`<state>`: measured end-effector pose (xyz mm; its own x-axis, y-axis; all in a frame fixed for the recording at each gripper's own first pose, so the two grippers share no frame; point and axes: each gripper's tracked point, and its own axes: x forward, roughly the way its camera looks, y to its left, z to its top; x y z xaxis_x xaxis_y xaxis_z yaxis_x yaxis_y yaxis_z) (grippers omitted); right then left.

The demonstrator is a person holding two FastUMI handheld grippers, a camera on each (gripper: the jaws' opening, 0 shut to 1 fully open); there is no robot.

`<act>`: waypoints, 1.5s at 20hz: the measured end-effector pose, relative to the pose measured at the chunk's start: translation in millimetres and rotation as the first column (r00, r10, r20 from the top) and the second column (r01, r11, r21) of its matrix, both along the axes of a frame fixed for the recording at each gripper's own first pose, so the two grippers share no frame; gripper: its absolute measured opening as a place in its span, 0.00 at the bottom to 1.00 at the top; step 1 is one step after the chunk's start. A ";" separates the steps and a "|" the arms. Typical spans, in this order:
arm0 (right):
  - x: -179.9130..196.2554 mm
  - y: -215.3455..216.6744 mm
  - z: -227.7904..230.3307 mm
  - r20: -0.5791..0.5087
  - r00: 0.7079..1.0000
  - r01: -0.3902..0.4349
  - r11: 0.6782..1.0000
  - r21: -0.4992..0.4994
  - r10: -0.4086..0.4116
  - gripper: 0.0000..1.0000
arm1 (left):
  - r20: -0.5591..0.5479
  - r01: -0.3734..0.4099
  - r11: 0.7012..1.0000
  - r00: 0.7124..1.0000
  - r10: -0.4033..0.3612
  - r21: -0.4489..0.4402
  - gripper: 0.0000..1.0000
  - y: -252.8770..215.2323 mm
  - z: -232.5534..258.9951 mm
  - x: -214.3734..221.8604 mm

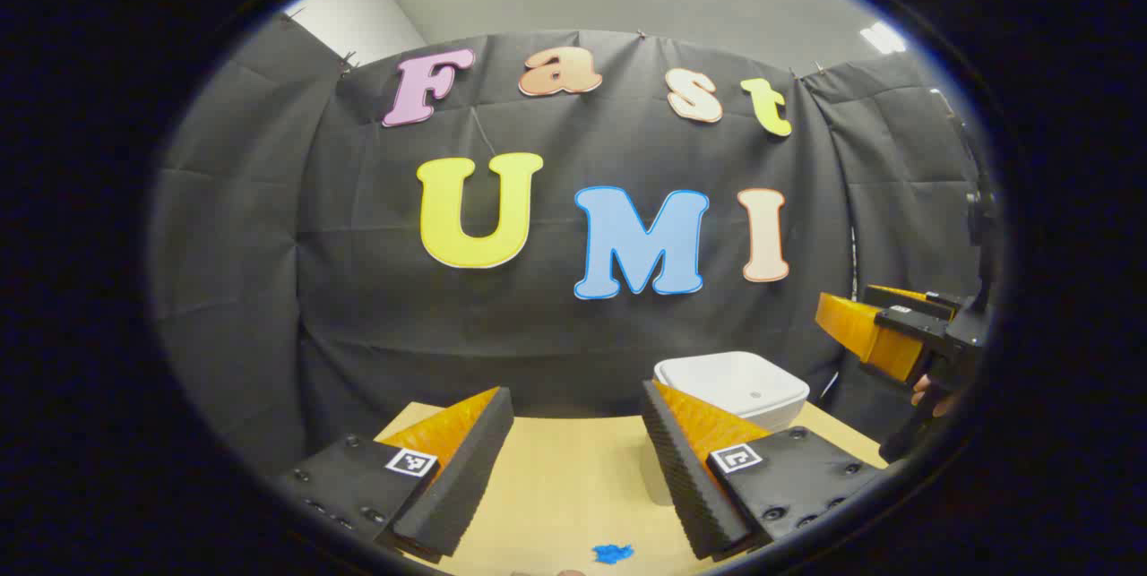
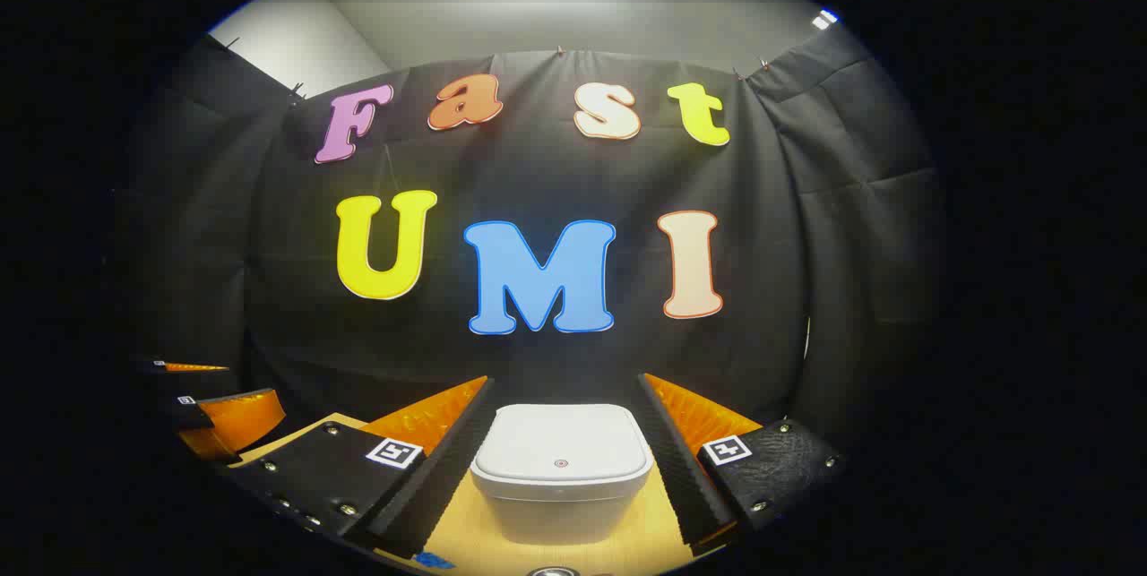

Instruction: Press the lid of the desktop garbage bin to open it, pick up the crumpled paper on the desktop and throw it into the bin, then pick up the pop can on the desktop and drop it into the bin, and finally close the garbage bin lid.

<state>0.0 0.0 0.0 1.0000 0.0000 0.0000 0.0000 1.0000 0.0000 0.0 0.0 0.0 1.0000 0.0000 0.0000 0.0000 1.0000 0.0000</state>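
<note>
The white desktop bin (image 2: 560, 468) stands on the wooden table (image 2: 645, 531) with its lid down; a small round mark sits near the lid's front edge. In the right gripper view it lies straight ahead, framed by the fingers of my right gripper (image 2: 566, 382), which is open and holds nothing. My left gripper (image 1: 575, 392) is open too, over the table to the left of the bin (image 1: 730, 388). In the left gripper view the right gripper (image 1: 833, 316) hangs at the far right, above the bin, held by a hand (image 1: 927, 397).
A small blue mark (image 1: 614, 552) lies on the table (image 1: 564, 477) near the front edge, below my left gripper. The black cloth wall closes the back and both sides. In the right gripper view the left gripper (image 2: 215, 392) is at the far left.
</note>
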 end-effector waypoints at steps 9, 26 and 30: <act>17.5 -5.9 -10.4 -0.019 1.000 -0.011 1.000 0.021 0.011 0.89 | -0.006 -0.024 1.000 1.000 0.024 -0.005 0.95 -2.7 0.7 9.0; 40.3 3.7 -33.9 -0.073 0.997 -0.022 0.999 -0.033 0.019 0.01 | -0.036 -0.058 0.998 0.998 0.058 -0.015 0.95 4.1 -7.9 35.6; 47.8 12.4 -39.4 -0.083 0.995 -0.059 0.998 -0.017 0.058 0.00 | -0.034 -0.057 0.998 0.998 0.057 -0.011 0.95 3.7 -9.0 40.7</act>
<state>47.8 12.4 -39.4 0.9949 0.0575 -0.0829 -0.0592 0.9981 -0.0175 40.7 3.7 -9.0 0.9978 0.0565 -0.0335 -0.0569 0.9983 -0.0105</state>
